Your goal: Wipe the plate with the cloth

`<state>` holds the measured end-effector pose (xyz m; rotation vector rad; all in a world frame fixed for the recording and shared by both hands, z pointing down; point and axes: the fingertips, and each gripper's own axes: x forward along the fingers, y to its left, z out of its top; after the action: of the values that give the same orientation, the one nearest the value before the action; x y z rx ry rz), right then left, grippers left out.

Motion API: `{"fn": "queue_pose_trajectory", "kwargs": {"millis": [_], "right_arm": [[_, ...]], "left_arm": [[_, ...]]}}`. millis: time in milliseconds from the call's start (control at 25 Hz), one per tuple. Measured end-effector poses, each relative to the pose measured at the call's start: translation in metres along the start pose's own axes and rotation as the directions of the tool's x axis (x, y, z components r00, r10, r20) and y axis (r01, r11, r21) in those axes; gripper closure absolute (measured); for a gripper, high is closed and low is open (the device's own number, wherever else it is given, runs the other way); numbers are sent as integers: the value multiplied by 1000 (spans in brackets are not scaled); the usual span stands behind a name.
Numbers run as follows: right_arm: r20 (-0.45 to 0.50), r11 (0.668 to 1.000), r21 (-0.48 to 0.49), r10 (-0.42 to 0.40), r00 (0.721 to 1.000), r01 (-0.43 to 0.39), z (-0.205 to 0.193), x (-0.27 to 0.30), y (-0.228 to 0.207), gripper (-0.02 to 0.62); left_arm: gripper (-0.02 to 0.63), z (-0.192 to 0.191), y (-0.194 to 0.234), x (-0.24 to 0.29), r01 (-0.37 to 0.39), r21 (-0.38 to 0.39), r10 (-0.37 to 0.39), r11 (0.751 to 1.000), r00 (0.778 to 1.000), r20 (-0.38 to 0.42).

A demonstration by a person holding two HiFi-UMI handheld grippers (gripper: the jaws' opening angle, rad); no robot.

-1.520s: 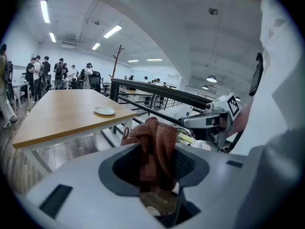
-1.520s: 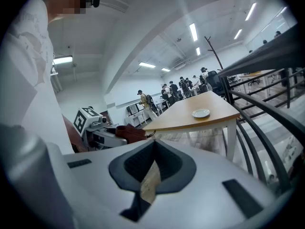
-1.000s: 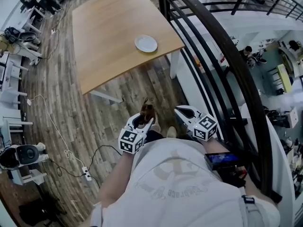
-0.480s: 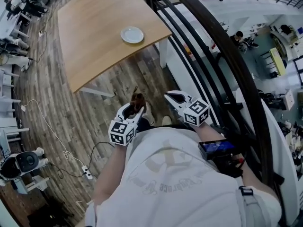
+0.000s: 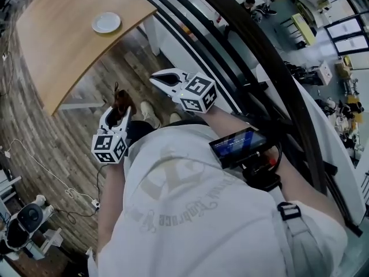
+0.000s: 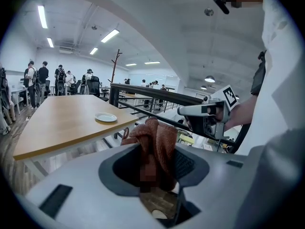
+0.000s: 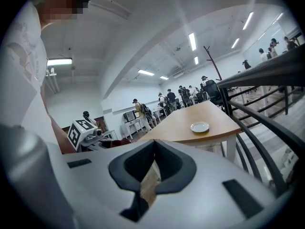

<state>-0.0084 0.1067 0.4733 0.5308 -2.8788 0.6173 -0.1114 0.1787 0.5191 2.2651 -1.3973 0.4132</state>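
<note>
Up top, head view: plate [image 5: 106, 22] sits on the wooden table [image 5: 52, 45], close to the table edge nearest the black railing [image 5: 230, 45]. It is well apart from both tools. Left gripper [image 5: 118, 113] is held low by the person's torso, with a rust-brown cloth [image 5: 121, 101] bunched at its tip. Right gripper [image 5: 158, 78] is beside it, slightly nearer the railing, pointing roughly toward the table.

Left gripper view: jaws are clamped on the cloth [image 6: 155, 140], which is pinched between them with folds sticking up above the pads. Plate [image 6: 106, 117] is far ahead on the table [image 6: 57, 128]. Right gripper [image 6: 205, 116] is visible off to the side, in front of the railing [image 6: 152, 95].

Right gripper view: jaws are brought together at the tips with nothing between them, only floor visible through the gap behind. Plate [image 7: 199, 127] is on the table [image 7: 176, 125], distant. Left gripper's marker cube [image 7: 78, 132] is at frame left.
</note>
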Motion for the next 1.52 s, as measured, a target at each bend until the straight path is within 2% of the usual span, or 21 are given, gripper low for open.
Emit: {"fn": "queue_pose_trajectory", "kwargs": {"millis": [280,560,840,1040,1320,1520], "right_arm": [[-25,1000,3,20,999,-20,0,16,3,581],[-49,999,33,4,999,-2,-8,41,-11,581],[-82,998,59,-4,997,9,3,87,-32,581],[-103,998,52,-14,995,19,11,136,-48,581],[-124,994,37,-96,988,101,31,177,-69,581],[-144,987,39,-150,978,157,24,190,-74,581]], "left_arm": [[436,9,16,-4,-19,1,19,1000,1000,16],[437,6,42,6,-1,-9,1,1000,1000,8],[436,27,84,22,17,-23,-16,1000,1000,17],[436,35,134,37,42,-27,-42,999,999,7],[437,62,188,53,106,-28,-106,994,994,21],[436,56,212,61,146,-28,-146,989,989,5]]}}
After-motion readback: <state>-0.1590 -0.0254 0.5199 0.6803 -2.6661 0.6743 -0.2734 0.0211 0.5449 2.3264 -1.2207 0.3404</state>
